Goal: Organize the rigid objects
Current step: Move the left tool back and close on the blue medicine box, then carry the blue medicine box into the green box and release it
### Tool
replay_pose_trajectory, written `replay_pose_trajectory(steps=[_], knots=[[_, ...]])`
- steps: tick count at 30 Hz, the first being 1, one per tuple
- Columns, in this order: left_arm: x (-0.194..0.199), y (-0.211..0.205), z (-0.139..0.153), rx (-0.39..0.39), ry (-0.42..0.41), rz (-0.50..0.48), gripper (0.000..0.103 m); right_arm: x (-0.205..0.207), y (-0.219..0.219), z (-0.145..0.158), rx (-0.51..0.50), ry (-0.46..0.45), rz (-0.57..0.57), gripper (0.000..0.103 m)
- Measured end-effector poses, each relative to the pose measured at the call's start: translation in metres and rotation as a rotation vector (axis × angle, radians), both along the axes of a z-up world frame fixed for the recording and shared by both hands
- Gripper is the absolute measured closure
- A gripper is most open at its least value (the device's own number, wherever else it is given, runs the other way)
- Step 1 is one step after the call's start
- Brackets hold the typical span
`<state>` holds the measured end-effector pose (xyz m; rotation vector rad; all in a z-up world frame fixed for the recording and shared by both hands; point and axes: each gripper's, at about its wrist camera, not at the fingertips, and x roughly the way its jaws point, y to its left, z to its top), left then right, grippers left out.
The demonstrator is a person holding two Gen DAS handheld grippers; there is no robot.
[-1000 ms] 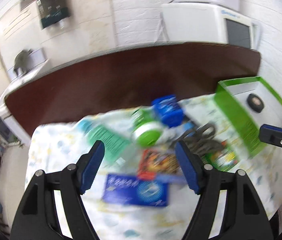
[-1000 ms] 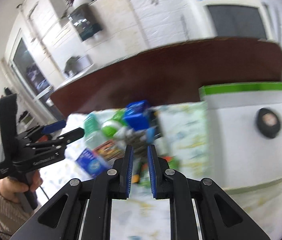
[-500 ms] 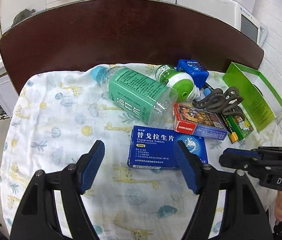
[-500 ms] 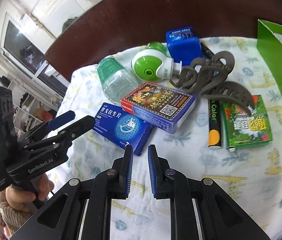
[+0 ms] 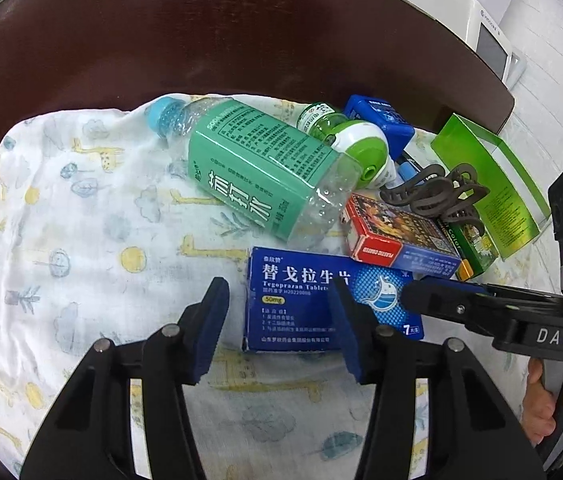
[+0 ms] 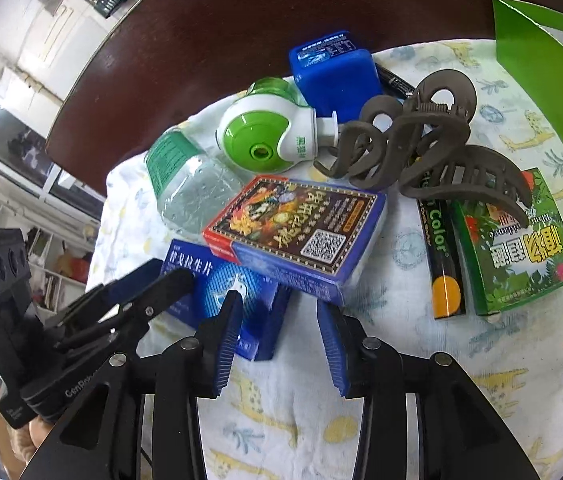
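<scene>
Both grippers point down at the pile on the white giraffe-print cloth [image 5: 81, 240].

Left gripper [image 5: 279, 322]: jaws part-open, just been closing; the near left corner of the flat blue cardboard tablet box [image 5: 301, 300] sits between them, pads not pressing on it. Right gripper [image 6: 277, 336]: jaws part-open, just been opening; they straddle the near corner of the same blue box, nothing gripped. Its far edge lies under the red-and-blue playing-card box [image 6: 297, 228].

Rest of pile, behind: clear plastic bottle with green label [image 5: 253, 176] on its side, green-and-white plug-in vaporiser [image 6: 265, 140], brown plastic claw hair clip [image 6: 421, 144] across a green printed carton [image 6: 521, 252] and a dark tube with orange end [image 6: 443, 256]. Open green cardboard box [image 5: 493, 184] stands at the far right, probably the destination.

Risks, as judged:
- Both grippers converge on one box; fingers may collide, or pull it opposite ways and crush it.
- Lifting the blue box probably tips the card box off and may roll the bottle.
- A low, flat box invites pinching the cloth too, dragging the whole pile.
</scene>
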<state>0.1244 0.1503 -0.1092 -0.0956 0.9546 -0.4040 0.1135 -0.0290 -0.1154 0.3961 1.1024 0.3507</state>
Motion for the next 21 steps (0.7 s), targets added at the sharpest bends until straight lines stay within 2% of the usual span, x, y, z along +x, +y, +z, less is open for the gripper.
replay_pose_trajectory(steps=[4, 7, 13, 16, 21], knots=[[-0.006, -0.003, -0.001, -0.044, 0.029, -0.032, 0.053, 0.003, 0.008, 0.001, -0.018, -0.02, 0.028, 0.062], [-0.023, -0.011, 0.003, 0.016, 0.002, -0.03, 0.053, -0.002, 0.02, 0.004, -0.067, -0.043, 0.079, 0.063], [-0.056, -0.009, 0.005, 0.037, 0.014, -0.024, 0.052, -0.014, 0.023, 0.005, -0.073, -0.067, 0.13, 0.063], [-0.061, -0.006, 0.007, 0.07, 0.004, 0.005, 0.052, -0.021, 0.018, 0.005, -0.083, -0.062, 0.115, 0.063], [-0.055, -0.01, 0.001, 0.03, 0.024, 0.016, 0.051, -0.017, 0.022, -0.001, -0.037, -0.051, 0.14, 0.063]])
